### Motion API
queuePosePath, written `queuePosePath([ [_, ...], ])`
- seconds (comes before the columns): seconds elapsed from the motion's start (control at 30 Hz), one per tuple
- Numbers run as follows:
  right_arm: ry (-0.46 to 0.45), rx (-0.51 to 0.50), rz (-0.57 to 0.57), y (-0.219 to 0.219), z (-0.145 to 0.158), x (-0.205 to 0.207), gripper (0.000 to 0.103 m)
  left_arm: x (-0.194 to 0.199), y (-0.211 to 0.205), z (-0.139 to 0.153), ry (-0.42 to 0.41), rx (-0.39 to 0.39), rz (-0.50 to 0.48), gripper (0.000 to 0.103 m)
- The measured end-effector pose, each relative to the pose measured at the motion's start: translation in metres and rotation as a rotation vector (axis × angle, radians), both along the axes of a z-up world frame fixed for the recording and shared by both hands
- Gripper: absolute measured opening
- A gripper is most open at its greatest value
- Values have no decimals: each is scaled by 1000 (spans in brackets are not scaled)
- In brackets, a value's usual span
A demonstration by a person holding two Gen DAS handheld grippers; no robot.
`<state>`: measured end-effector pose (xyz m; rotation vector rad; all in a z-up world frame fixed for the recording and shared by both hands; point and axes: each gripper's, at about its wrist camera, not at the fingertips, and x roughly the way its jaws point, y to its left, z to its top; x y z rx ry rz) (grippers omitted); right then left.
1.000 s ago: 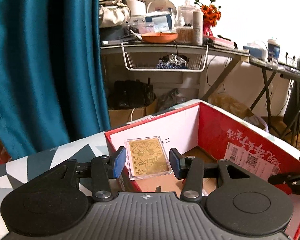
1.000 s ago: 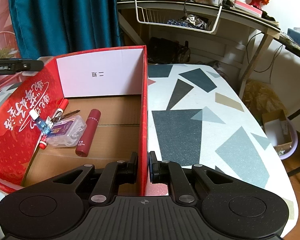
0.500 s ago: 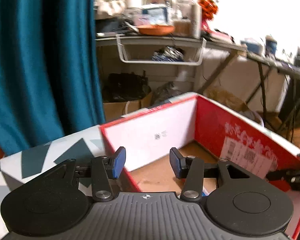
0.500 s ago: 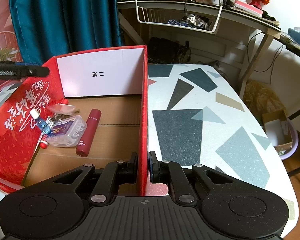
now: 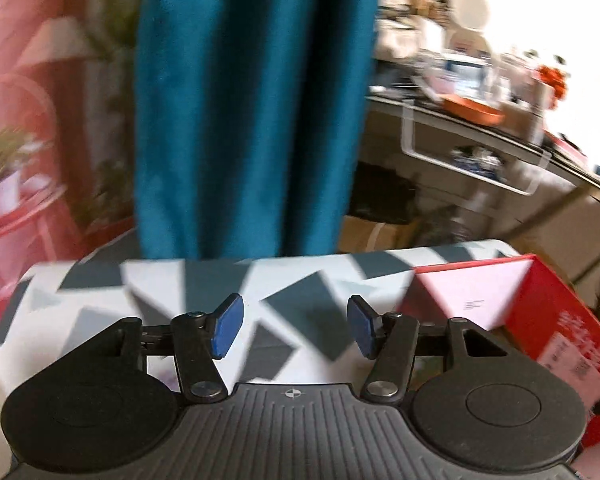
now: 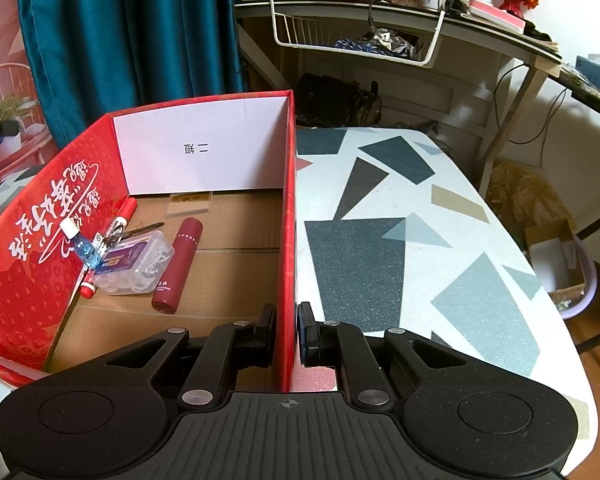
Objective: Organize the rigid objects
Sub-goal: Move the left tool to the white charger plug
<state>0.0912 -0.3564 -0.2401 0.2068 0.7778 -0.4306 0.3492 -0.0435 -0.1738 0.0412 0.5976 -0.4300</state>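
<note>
Right wrist view: an open red cardboard box (image 6: 40,248) with white script on its outer wall and a white inner end panel stands on the worktop (image 6: 380,240), which is white with grey and dark angular patches. On the brown box floor lie a clear flat case holding a gold card (image 6: 189,204) near the white panel, a dark red tube (image 6: 178,266), a clear plastic box of white loops (image 6: 134,266), a small blue bottle (image 6: 82,246) with a white cap, and a red marker (image 6: 118,220) along the left wall. The right gripper (image 6: 287,334) is clamped on the box's right wall, one jaw inside and one outside, pads pressing the cardboard.

Left wrist view (motion-blurred): the left gripper (image 5: 294,328) hangs over the patterned worktop (image 5: 148,292) beside a teal curtain (image 5: 252,104), with the red box (image 5: 548,320) at the right edge. Its jaws are opening, about half spread, with nothing between the blue pads (image 5: 226,326).

Change from the earlier frames: a second ago the left jaws framed the gold card case over the box; the case now lies inside the box, and the left gripper has swung away to the left. The right gripper is unchanged.
</note>
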Motion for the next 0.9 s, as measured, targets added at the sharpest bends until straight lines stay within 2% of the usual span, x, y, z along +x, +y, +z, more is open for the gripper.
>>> queuePosePath([
  [0.17, 2, 1, 1, 0, 0, 0, 11, 4, 18, -16, 44, 18, 62, 59],
  [0.47, 2, 1, 3, 0, 0, 1, 11, 16, 9, -49, 96, 85, 45, 59],
  [0.57, 1, -1, 3, 0, 0, 1, 11, 19, 7, -61, 131, 83, 50, 59],
  [0.9, 3, 0, 2, 1, -1, 2, 11, 28, -13, -91, 154, 162, 16, 58],
])
